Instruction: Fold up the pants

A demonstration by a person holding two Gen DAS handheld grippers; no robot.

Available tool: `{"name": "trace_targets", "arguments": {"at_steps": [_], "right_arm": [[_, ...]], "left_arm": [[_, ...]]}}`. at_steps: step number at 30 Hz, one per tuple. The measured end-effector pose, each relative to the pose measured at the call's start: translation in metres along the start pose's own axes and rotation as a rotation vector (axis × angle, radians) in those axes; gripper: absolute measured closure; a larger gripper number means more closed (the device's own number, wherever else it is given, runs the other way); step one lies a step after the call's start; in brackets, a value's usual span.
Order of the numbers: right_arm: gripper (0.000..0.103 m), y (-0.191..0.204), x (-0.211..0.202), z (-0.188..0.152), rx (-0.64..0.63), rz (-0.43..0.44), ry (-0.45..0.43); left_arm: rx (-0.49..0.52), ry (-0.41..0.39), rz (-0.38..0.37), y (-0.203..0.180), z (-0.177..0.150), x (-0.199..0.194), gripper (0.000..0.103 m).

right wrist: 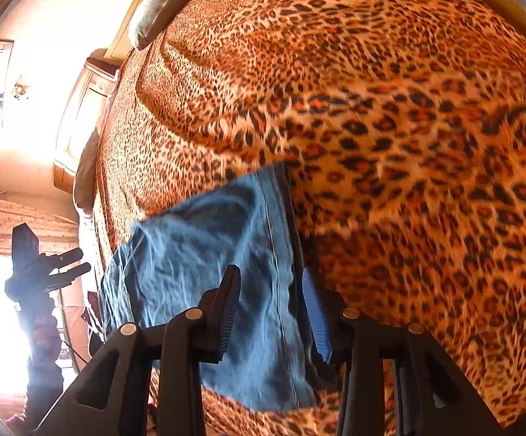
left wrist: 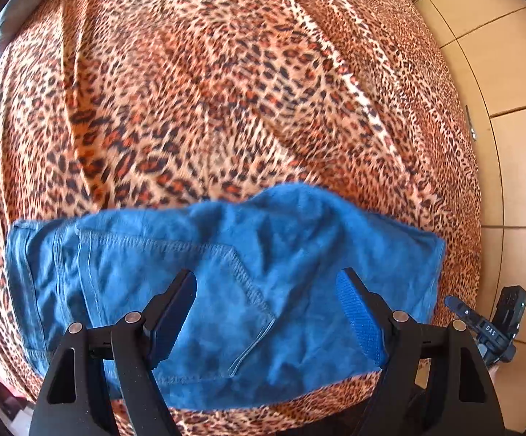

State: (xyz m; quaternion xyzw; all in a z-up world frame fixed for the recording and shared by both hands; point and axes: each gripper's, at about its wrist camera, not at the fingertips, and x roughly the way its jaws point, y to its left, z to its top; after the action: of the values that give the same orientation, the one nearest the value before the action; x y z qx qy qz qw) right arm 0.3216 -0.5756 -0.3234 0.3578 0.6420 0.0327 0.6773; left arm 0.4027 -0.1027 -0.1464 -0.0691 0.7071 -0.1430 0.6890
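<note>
Blue denim pants (left wrist: 226, 290) lie folded in a compact bundle on a leopard-print bedspread (left wrist: 208, 91), near the bed's front edge. My left gripper (left wrist: 266, 283) is open and empty, held just above the bundle with its fingers apart over the pocket seam. In the right wrist view the pants (right wrist: 204, 254) show as a lighter blue bundle with a hem seam running down. My right gripper (right wrist: 270, 283) is open and empty above that seam edge. The right gripper also shows at the left wrist view's right edge (left wrist: 481, 323).
The bedspread (right wrist: 408, 145) covers the whole bed, wrinkled, with a raised fold behind the pants. Tan floor tiles (left wrist: 510, 72) lie to the right of the bed. A grey pillow (right wrist: 161, 3) and a wooden headboard (right wrist: 81, 109) stand at the far end.
</note>
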Motion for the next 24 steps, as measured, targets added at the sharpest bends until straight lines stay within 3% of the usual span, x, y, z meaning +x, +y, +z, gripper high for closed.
{"name": "trace_targets", "arguments": {"at_steps": [6,9,11,14,16,20,22,24], "right_arm": [[0.065,-0.003,0.008,-0.067,-0.004,-0.072,0.085],[0.064,-0.003,0.013,-0.078,0.009,-0.094,0.081],[0.062,-0.003,0.019,-0.079,0.017,-0.108,0.093],[0.062,0.001,0.016,-0.077,-0.009,-0.17,0.045],[0.05,-0.006,0.012,-0.076,0.029,-0.113,0.018],[0.048,-0.015,0.004,-0.073,0.043,-0.142,-0.053],[0.035,-0.021,0.003,-0.073,0.049,-0.12,-0.063],[0.033,-0.032,0.006,-0.073,0.077,-0.074,-0.042]], "left_arm": [[-0.059,0.098,-0.056,0.049,-0.062,0.009,0.025],[-0.122,0.068,-0.107,0.075,-0.084,0.007,0.024],[-0.152,0.041,-0.071,0.094,-0.09,0.004,0.024],[-0.215,-0.025,-0.028,0.131,-0.098,-0.02,0.024],[-0.275,-0.065,-0.017,0.16,-0.102,-0.036,0.024],[-0.43,-0.106,-0.03,0.218,-0.113,-0.053,0.023],[-0.482,-0.107,-0.072,0.241,-0.122,-0.054,0.023],[-0.522,-0.094,-0.105,0.253,-0.128,-0.046,0.023]]}}
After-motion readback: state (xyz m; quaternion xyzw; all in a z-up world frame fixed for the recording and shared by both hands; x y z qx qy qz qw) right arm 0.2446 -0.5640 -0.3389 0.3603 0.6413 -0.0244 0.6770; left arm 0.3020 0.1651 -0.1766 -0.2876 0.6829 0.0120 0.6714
